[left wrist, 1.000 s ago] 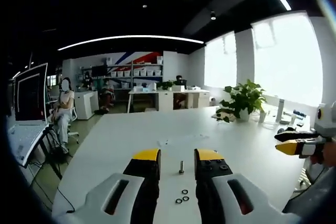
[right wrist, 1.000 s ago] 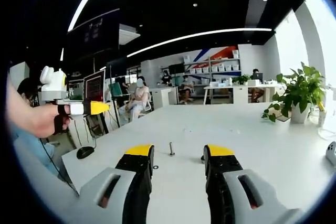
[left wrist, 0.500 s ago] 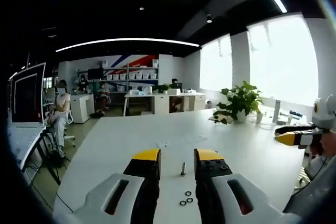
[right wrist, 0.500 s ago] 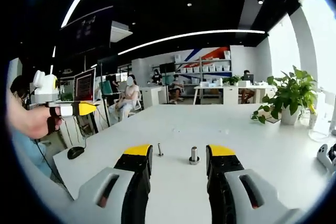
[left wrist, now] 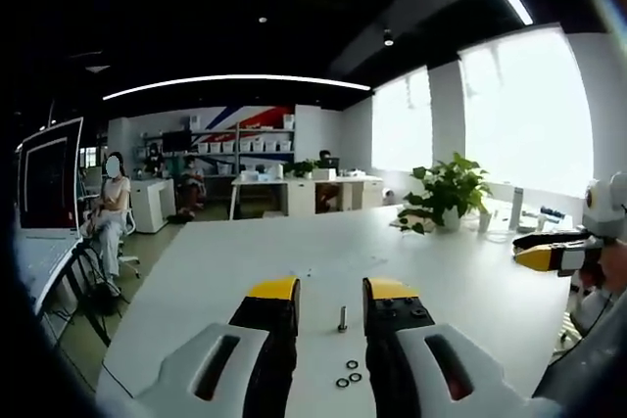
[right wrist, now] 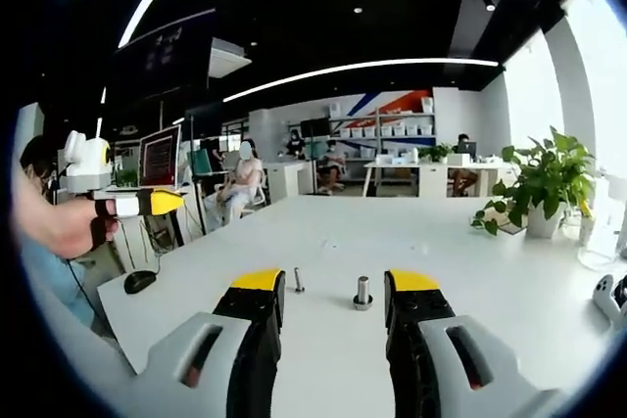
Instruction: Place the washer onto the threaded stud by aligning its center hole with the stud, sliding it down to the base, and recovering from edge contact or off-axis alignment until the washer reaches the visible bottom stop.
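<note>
No text, label, brand, number or sign can be read in either view. The white storage boxes on the far shelving [left wrist: 260, 134], in the middle of the left gripper view, carry marks too small to make out. The dark framed monitor screen [left wrist: 51, 183] at the left edge of that view is blank. The dark hanging panel [right wrist: 167, 61] in the upper left of the right gripper view bears faint markings, too blurred to read.
</note>
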`<state>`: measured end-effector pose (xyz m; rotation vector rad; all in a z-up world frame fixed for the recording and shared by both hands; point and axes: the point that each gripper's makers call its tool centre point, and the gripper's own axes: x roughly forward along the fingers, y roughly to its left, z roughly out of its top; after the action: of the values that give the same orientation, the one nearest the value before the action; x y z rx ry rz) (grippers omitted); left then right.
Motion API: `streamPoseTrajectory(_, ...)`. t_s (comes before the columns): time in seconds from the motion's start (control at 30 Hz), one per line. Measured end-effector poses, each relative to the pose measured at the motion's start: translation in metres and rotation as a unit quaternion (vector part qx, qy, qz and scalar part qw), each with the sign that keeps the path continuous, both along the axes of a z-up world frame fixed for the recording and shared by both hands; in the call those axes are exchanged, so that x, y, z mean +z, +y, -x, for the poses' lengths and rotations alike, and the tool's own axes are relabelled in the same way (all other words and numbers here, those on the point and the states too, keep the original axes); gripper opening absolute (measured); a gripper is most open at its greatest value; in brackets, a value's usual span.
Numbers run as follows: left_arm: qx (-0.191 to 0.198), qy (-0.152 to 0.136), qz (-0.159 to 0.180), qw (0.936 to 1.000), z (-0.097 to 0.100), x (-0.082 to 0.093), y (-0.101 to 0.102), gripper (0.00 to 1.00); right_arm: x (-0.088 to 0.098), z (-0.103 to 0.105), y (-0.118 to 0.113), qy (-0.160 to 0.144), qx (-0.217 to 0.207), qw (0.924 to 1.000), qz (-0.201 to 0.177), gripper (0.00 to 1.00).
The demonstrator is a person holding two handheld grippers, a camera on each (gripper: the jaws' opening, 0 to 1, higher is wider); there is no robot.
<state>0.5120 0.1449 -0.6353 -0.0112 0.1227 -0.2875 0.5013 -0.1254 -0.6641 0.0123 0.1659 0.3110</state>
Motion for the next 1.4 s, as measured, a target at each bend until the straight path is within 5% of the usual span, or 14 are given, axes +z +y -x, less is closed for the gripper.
streamPoseTrajectory(0.87, 0.066, 0.015, -0.012, 0.9976, -0.012, -0.041, 0.018, 0.25, 0.003, -0.004, -0.002, -0.022, -0.003, 0.9991, -0.036, 0.42)
streamPoseTrajectory(1.4, 0.074, 0.014, -0.011, 0.9971, -0.018, -0.048, 0.015, 0.25, 0.009, -0.004, -0.003, -0.032, -0.004, 0.9983, -0.049, 0.42)
